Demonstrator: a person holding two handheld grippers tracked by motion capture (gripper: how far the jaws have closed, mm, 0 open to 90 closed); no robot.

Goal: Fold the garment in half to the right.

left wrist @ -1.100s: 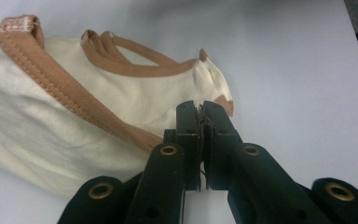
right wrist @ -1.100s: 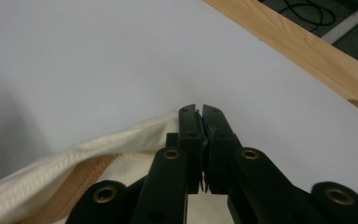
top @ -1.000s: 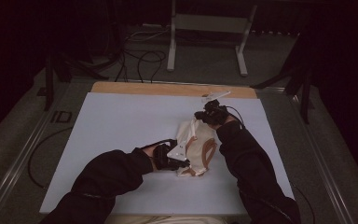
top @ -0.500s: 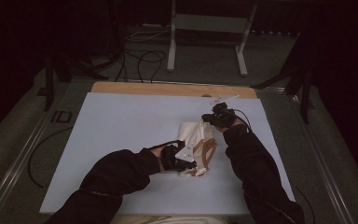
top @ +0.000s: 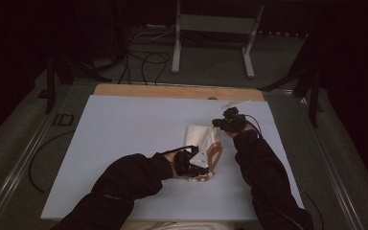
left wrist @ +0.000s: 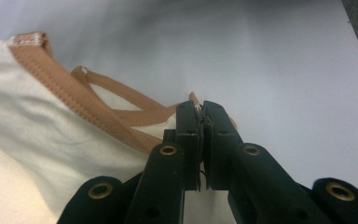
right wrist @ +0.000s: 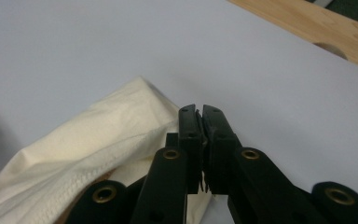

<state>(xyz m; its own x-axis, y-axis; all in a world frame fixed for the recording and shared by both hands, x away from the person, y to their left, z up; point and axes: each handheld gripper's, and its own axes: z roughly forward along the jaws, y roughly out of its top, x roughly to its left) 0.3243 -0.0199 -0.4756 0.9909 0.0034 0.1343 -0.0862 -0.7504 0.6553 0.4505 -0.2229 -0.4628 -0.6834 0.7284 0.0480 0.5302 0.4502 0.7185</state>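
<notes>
A cream cloth bag (top: 200,135) with tan straps (top: 214,155) lies bunched on the white table (top: 124,124), right of centre. My left gripper (top: 199,165) sits at the bag's near end. In the left gripper view its jaws (left wrist: 200,105) are shut, with a tan strap (left wrist: 65,93) pinched at the tips and cream cloth (left wrist: 28,140) to the left. My right gripper (top: 219,123) is at the bag's far corner. Its jaws (right wrist: 199,109) are shut too, and the cream cloth (right wrist: 98,135) runs in under them. Black sleeves cover both forearms.
A bare wooden strip (top: 172,91) runs along the table's far edge, with a notch (right wrist: 331,48) in it. Beyond it stand a metal frame (top: 211,24) and loose cables (top: 139,57) on the dark floor. Wide white tabletop lies to the left of the bag.
Both hands have shifted a little to the right with the bag. The bag has drawn out longer and narrower between them.
</notes>
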